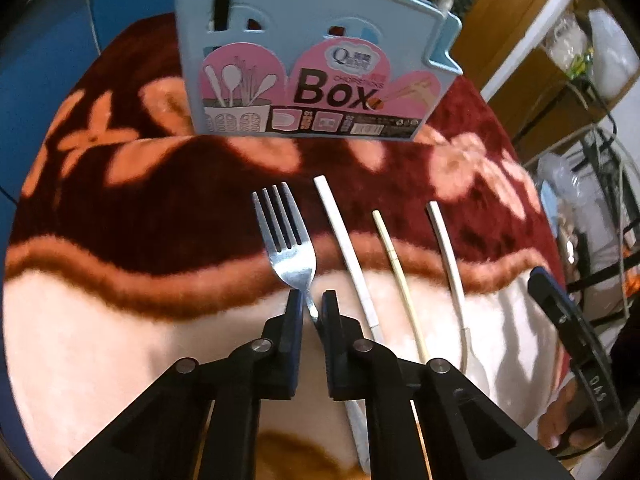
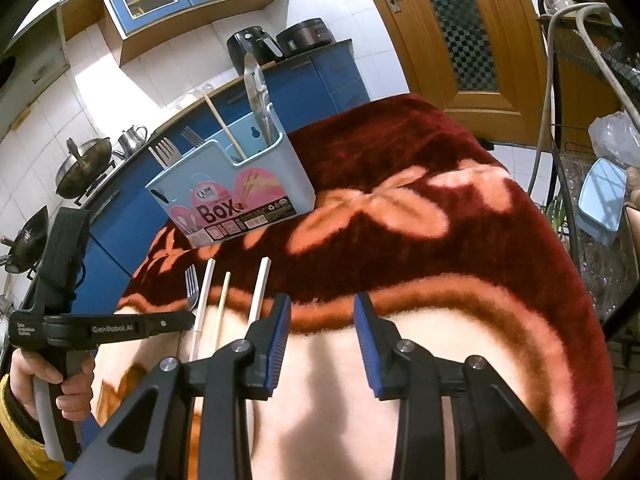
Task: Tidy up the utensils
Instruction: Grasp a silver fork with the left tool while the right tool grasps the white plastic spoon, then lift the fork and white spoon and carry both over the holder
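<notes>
Left gripper [image 1: 311,306] jaws nearly shut around fork [image 1: 289,240] neck on blanket [image 1: 120,208], right gripper [image 2: 322,312] jaws wide open, holding nothing.

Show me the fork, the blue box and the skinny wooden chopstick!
fork [image 1: 294,258]: left wrist view, on its shiny neck.
blue box [image 1: 304,4]: left wrist view, front wall.
wooden chopstick [image 1: 394,256]: left wrist view, mid-shaft.

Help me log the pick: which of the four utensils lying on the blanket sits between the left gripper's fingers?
The metal fork, leftmost in the row. The left hand-held gripper straddles its neck; the two white handles and the bamboo chopstick lie untouched to its right.
</notes>
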